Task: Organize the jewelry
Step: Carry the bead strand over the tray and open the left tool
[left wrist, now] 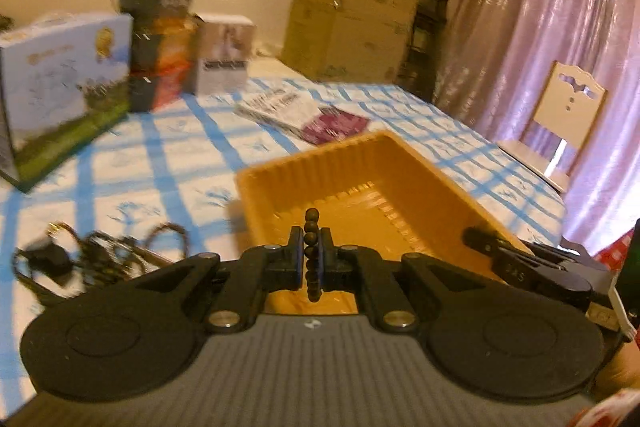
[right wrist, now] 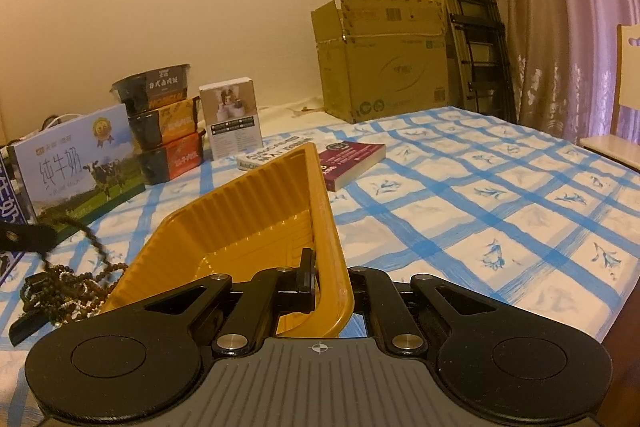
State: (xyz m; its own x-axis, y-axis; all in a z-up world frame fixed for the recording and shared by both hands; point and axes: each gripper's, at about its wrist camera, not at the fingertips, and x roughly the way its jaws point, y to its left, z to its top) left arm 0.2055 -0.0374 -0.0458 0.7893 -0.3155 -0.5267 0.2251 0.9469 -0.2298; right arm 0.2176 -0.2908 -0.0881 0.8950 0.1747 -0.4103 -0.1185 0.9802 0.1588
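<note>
A home room — curtains (right wrist: 568, 19), checked tablecloth (right wrist: 480, 195), stacked cardboard boxes (right wrist: 384, 67).

A string of dark round beads (left wrist: 311, 255) stands upright at centre frame, pinched mid-length. Behind it sits an orange ribbed plastic tray (left wrist: 280, 183), empty. A tangled heap of dark beaded jewelry (left wrist: 100, 255) lies lower left on the tabletop.

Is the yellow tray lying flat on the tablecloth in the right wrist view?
No: the right gripper is clamped on the yellow tray wall and holds it tilted, its far end raised above the checked tablecloth.
</note>
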